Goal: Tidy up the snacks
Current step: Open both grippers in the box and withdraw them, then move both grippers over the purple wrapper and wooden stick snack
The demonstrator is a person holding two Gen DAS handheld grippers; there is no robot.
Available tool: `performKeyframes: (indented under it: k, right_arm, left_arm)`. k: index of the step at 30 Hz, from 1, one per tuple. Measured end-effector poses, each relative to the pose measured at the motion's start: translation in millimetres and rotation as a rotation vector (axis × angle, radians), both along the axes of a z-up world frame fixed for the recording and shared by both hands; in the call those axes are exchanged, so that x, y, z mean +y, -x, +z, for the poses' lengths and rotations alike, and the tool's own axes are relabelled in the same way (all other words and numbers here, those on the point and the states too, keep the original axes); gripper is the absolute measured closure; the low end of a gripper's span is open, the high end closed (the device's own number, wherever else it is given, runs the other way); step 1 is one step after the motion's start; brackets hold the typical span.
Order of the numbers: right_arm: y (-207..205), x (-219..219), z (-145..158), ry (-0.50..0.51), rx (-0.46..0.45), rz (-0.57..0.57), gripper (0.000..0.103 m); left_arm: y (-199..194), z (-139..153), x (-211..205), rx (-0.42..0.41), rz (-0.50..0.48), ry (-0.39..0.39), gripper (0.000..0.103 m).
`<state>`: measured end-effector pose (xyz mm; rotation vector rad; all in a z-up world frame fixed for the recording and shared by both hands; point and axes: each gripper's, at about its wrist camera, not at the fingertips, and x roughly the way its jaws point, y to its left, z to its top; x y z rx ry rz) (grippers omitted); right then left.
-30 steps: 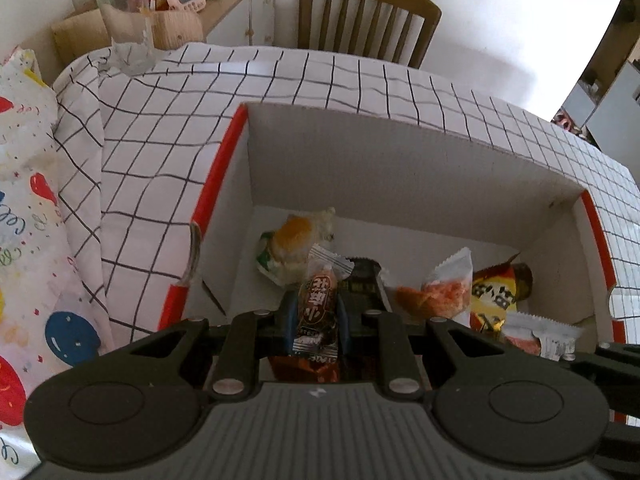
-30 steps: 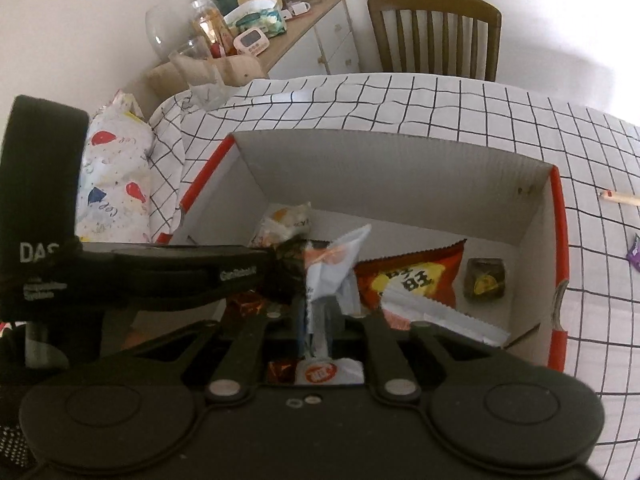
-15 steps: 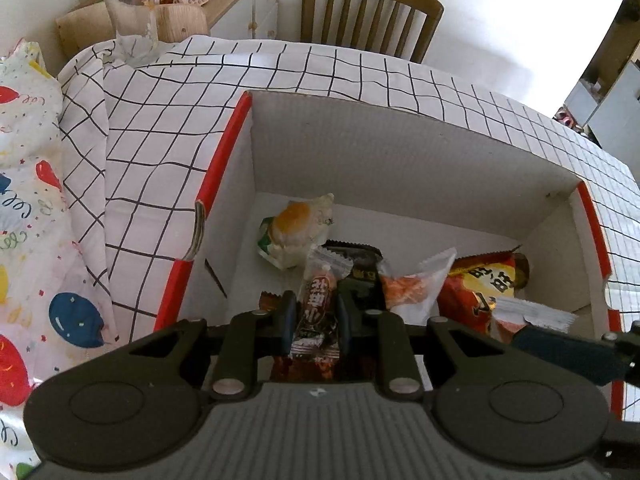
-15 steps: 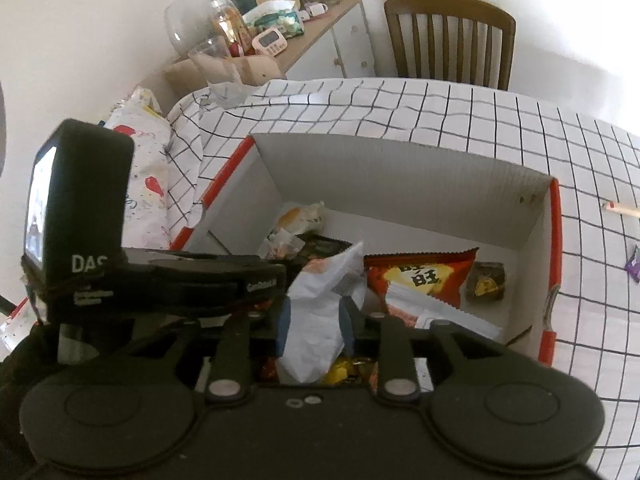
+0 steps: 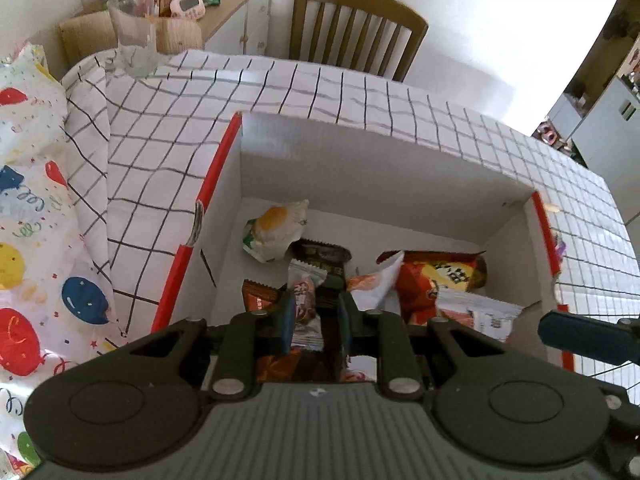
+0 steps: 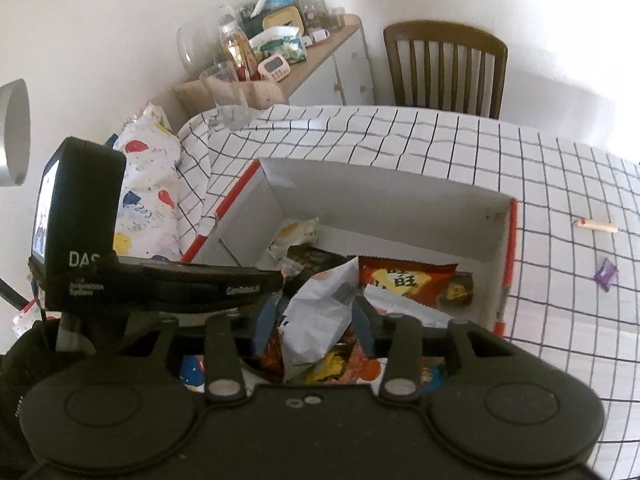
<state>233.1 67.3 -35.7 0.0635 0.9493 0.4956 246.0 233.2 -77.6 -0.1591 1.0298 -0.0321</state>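
Snacks mostly lie gathered in one red-edged box (image 5: pixel 218 168). Two items, a stick (image 6: pixel 596 225) and a purple wrapper (image 6: pixel 606 274), are left on the checked cloth (image 6: pixel 560 320) at right. One brown packet (image 5: pixel 304 308) is clamped by the left gripper (image 5: pixel 314 316) over the box. The right gripper (image 6: pixel 314 316) has just been opening, its jaws loose around one white packet (image 6: pixel 320 300).

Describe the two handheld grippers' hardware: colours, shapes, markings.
Both are matte black with two round discs, silver pivot screws and blue-padded jaws. The left gripper has a ribbed grey body. Seen from the right gripper, it carries a black box marked "DAS".
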Motion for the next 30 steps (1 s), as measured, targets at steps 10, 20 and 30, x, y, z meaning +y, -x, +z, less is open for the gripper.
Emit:
performKeyframes:
  k: [10,20,30]
  right_arm:
    - [16.7,-23.8,27.0,-0.02,-0.079,0.007,0.044]
    - [26.9,-69.9,46.5,-0.047,-0.133,0.006,0.032]
    - [30.9,-157.5,64.1,0.005,-0.22,0.001,0.011]
  left_arm:
    - [16.8,33.2,-18.6,-0.07,-0.023,-0.002,0.081]
    - [33.3,60.5,-66.7,-0.179,-0.072,-0.001,0.03]
    - [35.2,72.8,-136.7,-0.222,-0.131,0.031,0.026]
